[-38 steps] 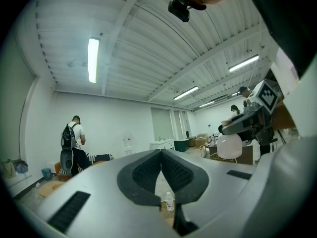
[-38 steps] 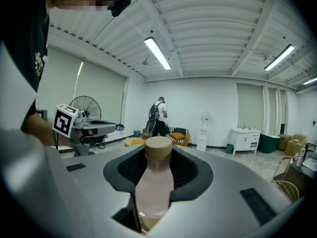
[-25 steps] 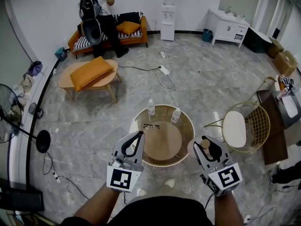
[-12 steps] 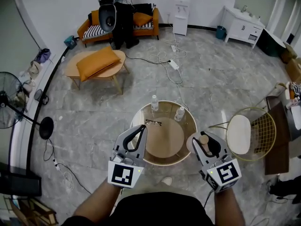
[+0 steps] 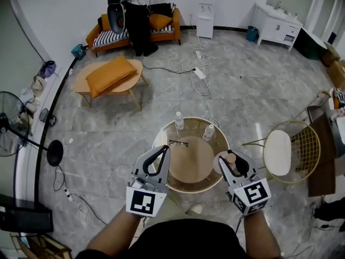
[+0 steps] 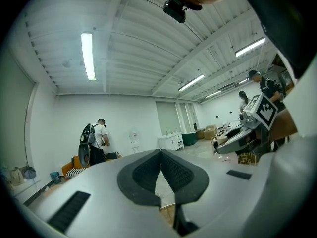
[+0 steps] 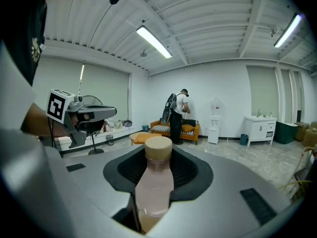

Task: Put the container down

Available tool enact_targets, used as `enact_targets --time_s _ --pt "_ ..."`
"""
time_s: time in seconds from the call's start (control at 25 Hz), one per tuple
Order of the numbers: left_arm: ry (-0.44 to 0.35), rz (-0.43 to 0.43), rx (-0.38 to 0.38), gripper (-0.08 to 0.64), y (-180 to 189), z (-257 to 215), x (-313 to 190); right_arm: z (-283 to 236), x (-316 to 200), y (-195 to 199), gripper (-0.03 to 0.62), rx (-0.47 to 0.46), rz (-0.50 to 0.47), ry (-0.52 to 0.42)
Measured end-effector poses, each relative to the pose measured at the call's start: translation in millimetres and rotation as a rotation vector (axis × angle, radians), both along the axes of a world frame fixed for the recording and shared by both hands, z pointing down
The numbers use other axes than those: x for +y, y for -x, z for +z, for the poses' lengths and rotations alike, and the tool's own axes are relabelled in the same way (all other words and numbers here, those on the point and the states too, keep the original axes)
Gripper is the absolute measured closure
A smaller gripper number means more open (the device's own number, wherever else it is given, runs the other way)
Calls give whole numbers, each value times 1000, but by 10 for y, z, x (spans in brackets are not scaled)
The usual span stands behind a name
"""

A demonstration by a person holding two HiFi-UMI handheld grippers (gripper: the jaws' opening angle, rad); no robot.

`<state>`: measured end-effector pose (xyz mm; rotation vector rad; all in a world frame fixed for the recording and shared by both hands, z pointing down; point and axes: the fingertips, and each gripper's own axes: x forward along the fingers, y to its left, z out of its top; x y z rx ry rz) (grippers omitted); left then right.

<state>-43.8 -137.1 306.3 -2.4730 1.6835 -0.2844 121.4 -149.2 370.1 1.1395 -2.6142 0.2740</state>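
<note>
Head view, steeply down: looks onto a round glass-topped table [image 5: 188,161] carrying two bottles [image 5: 178,121] and a pair of glasses [image 5: 176,143], on grey marbled floor [image 5: 242,90], with a wire chair [image 5: 285,150] to the right and an orange sofa [image 5: 161,23], a cushion-topped low table [image 5: 110,75] and a person [image 5: 135,15] farther back. Grips a tan-capped container [image 5: 230,158] in the right hand-held gripper [image 5: 233,163], beside the table's right rim. Shows the left hand-held gripper [image 5: 158,158] pressed together on nothing.

No legible txt, brand or no. anywhere: only b/w square code patterns, no letters, on the left cube [image 5: 143,202] of the left gripper [image 5: 160,151] & the right cube [image 5: 252,193] of the right gripper [image 5: 233,159]; clear bottle [image 5: 179,122] label too small to read.
</note>
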Motion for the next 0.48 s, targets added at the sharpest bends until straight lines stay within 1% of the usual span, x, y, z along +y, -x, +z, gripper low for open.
enact_targets --time_s 0.16,0.32,0.48 --pt "-7 25 12 545 118 -36 -179 120 -133 68 445 15 40 9" --pt "-18 48 14 545 244 -71 -324 175 -237 146 445 33 75 -7" --pt "-10 65 30 545 359 -22 -409 264 -277 259 445 48 97 16"
